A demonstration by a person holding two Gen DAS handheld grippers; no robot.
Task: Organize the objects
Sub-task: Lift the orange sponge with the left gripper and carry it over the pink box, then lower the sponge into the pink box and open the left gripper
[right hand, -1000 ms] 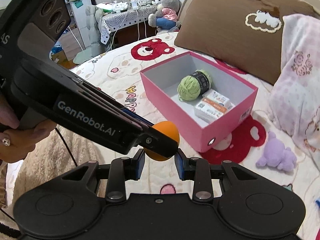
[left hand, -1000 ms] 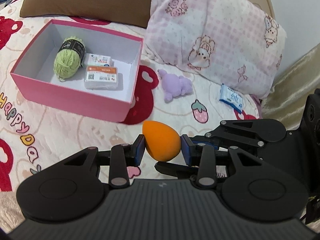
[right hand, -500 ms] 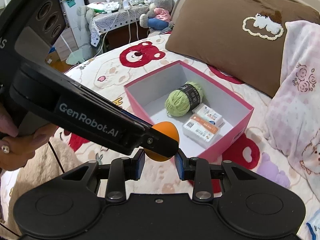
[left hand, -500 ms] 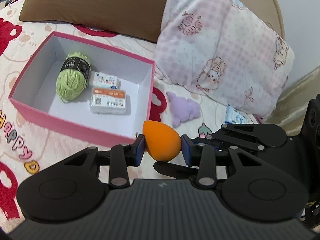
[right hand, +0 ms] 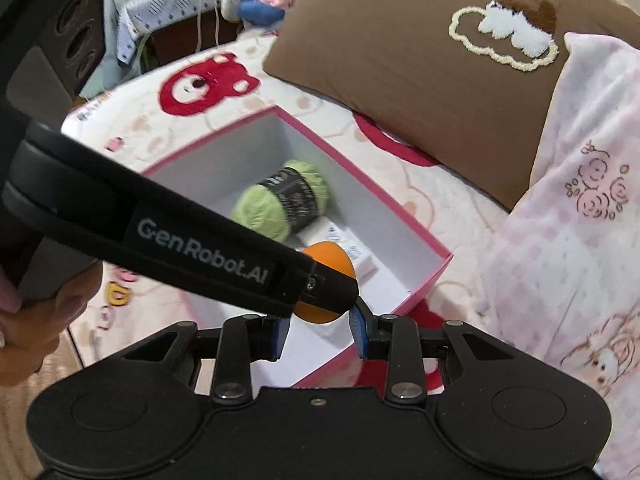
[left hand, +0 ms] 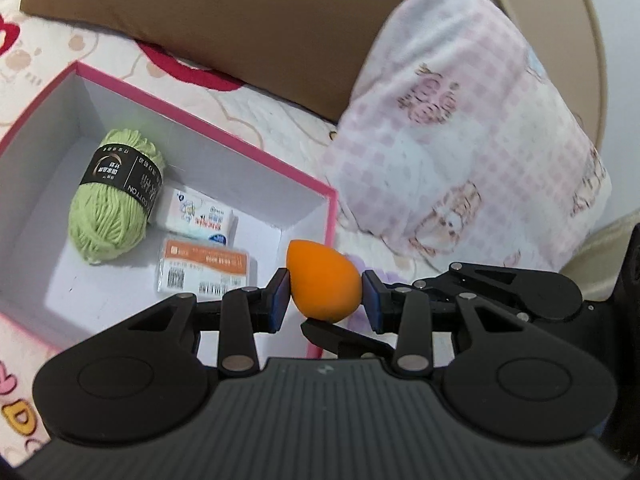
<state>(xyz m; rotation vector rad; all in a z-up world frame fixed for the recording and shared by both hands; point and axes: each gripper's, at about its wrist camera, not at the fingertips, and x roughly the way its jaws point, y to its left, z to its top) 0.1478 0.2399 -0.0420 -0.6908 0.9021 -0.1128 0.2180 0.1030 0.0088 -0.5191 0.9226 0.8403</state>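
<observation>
Setting: a pink box (left hand: 308, 184) is seen on a patterned bed, beside two pillows.
Box contents: green yarn (left hand: 114, 204) and two small packets (left hand: 204, 268) are laid inside.
Left gripper (left hand: 325, 295): nearly closed, an orange sponge (left hand: 322, 286) is pinched between its pads, above the box's near corner.
Right gripper (right hand: 318, 328): narrowly parted; the sponge is seen just beyond its pads, but contact cannot be told.
Risk: the sponge may be dropped outside the wall if released this close to the corner; being soft and rounded, it may be squeezed out or bounce.
</observation>
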